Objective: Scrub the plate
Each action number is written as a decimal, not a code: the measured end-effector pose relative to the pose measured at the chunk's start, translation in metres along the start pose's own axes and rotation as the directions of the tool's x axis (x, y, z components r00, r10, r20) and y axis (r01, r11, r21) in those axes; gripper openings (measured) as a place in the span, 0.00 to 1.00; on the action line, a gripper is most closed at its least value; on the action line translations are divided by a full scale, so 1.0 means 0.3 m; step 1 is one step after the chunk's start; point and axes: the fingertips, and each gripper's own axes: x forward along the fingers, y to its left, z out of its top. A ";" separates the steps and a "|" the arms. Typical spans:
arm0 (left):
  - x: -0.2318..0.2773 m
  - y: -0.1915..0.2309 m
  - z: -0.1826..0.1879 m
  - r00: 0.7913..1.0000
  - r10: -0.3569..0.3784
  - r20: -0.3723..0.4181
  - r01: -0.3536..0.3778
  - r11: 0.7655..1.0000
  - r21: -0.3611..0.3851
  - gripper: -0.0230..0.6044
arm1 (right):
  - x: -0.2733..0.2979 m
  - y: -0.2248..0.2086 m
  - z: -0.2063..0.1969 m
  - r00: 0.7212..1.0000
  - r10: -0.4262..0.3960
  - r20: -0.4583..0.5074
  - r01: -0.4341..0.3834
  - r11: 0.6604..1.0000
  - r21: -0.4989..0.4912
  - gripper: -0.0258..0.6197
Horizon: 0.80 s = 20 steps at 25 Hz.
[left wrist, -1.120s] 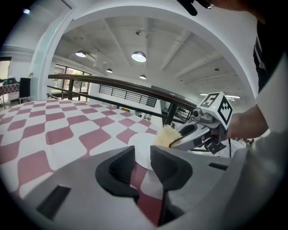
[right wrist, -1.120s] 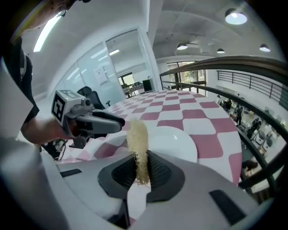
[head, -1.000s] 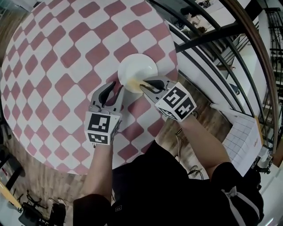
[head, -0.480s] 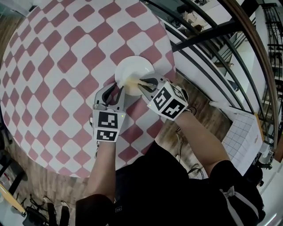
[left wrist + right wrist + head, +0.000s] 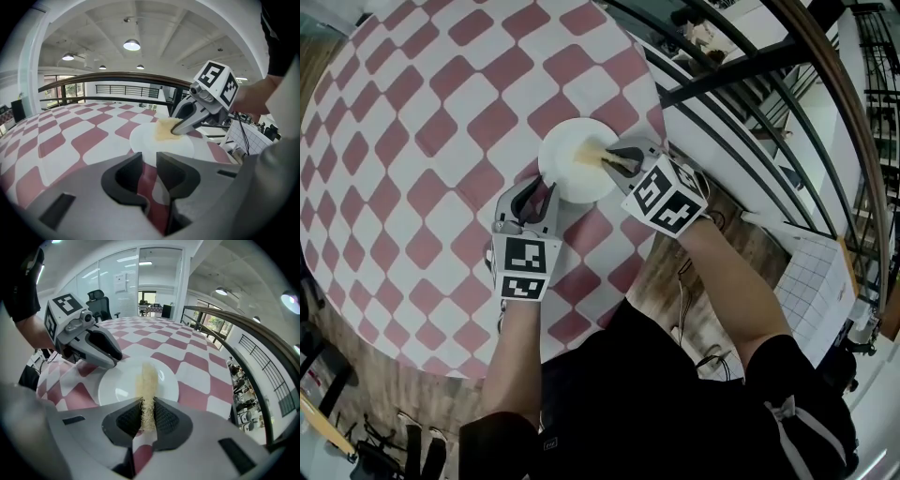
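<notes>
The right gripper (image 5: pixel 614 159) has its two jaws pressed together on a pale yellow scrub pad (image 5: pixel 147 380). The pad is fibrous and stands up thin between the ribbed inner faces of the jaws. Its far end lies down on the middle of the white plate (image 5: pixel 117 386). In the head view the pad (image 5: pixel 592 154) touches the plate (image 5: pixel 570 184) on the upper right part, and the gripper comes in over the right rim.

The left gripper (image 5: pixel 538 190) is at the near left edge of the plate. Its jaws are only a narrow slit apart, and through the slit I see the cloth and a piece of the rim, with nothing between them. The tips seem to touch the rim, but the view is too flat there to be sure. From the left gripper (image 5: pixel 149 161) the plate (image 5: pixel 164 149) is just in front, and the right gripper (image 5: pixel 180 129) is on its far side with the pad (image 5: pixel 164 129) under its tip.

The plate stands on a round table (image 5: pixel 441 131) with a red and white checked cloth, near the edge at the person's side. Just beyond this edge runs a dark railing (image 5: pixel 741 103). Lower right on the floor lies a sheet with a grid (image 5: pixel 811 295).
</notes>
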 end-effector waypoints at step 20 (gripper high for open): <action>0.006 0.004 -0.018 1.000 0.029 -0.005 -0.029 0.999 -0.015 0.19 | 0.103 0.117 0.163 0.998 0.064 0.021 -0.062 0.995 -0.074 0.11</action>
